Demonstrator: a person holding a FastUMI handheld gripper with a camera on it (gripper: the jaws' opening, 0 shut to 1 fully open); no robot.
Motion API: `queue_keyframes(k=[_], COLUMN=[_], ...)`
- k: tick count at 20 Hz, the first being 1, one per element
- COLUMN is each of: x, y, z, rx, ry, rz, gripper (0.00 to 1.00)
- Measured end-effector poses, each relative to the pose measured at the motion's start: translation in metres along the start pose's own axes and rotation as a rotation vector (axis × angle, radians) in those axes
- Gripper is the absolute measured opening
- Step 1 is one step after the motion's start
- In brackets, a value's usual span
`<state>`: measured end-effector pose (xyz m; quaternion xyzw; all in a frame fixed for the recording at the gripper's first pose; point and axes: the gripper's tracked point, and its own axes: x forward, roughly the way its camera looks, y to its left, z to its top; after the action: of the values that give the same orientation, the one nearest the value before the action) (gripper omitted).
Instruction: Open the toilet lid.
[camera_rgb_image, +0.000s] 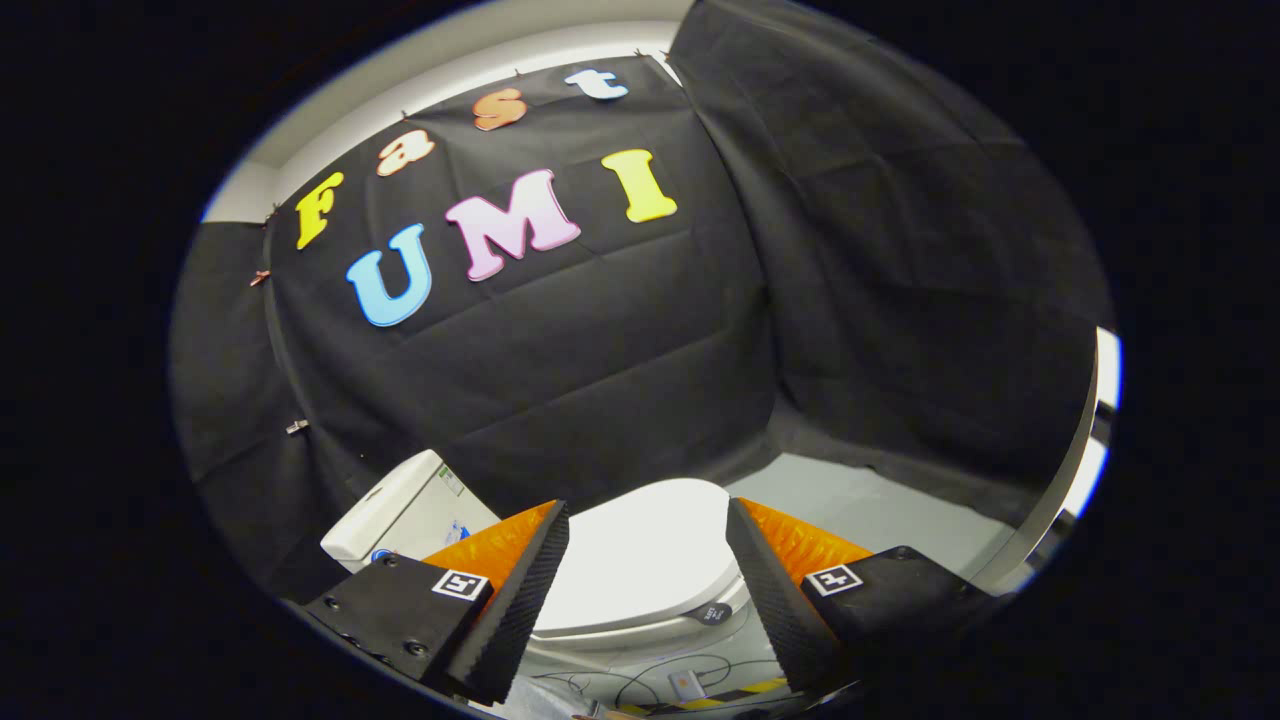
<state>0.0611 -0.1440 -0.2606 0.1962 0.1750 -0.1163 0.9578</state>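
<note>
Ahead of the gripper (648, 540), against the black-draped wall, stands a white toilet with its lid (640, 560) down flat on the seat. The lid's long axis runs from the tank (405, 510), beyond the left finger, toward its rounded front end near the right finger. The fingers (520, 590) are spread wide apart and hold nothing; the lid lies between them and a little below, untouched. Thin cables (650, 685) trail on the floor near the bowl's base, beside a small white box (688, 684).
</note>
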Motion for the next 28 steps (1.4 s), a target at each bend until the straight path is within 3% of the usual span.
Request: queue_keyframes(k=[9, 13, 14, 21, 25, 28], x=[0.072, 0.090, 0.093, 0.122, 0.135, 0.138], y=[-0.075, -0.082, -0.085, -0.095, -0.097, -0.103], z=[-0.107, -0.158, -0.168, -0.238, -0.247, -0.261], rx=[0.229, 0.316, 0.331, 0.408, 0.472, 0.491], ry=[0.234, 0.345, 0.360, 0.480, 0.488, 0.516], rz=[-0.065, -0.059, -0.057, -0.058, -0.042, -0.065], gripper=[0.97, 0.92, 0.85, 0.85, 0.70, 0.33])
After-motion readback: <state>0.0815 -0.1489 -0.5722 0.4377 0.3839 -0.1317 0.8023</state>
